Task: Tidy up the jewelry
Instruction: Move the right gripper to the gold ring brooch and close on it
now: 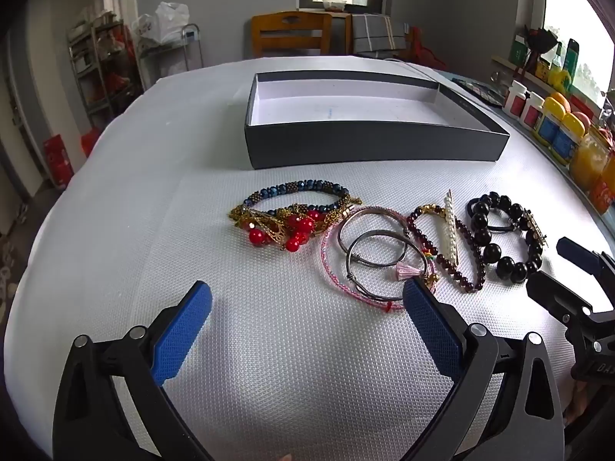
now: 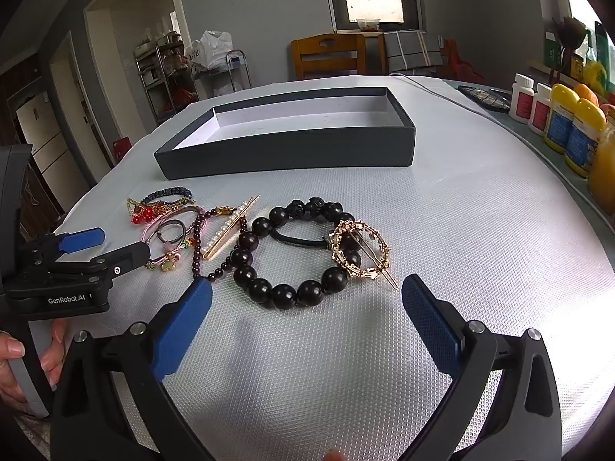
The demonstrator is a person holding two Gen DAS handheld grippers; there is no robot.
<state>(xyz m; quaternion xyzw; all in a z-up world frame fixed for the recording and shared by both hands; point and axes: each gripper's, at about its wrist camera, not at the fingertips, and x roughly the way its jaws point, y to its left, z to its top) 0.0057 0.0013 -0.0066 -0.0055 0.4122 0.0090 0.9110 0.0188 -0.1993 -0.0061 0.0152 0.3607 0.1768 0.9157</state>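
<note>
Dimpled white mat (image 1: pixel 269 345) (jewelry ahead); left tool (image 1: pixel 307 303), right tool (image 2: pixel 307 299) gape, empty.

Bare mat (image 1: pixel 269 365) lies open between the wide-spread left gripper (image 1: pixel 307 299) and the jewelry row (image 1: pixel 384 238). Behind the row, a strip of mat separates it from the box (image 1: pixel 369 142). Bottles (image 1: pixel 553 130) crowd the table's right edge.
</note>
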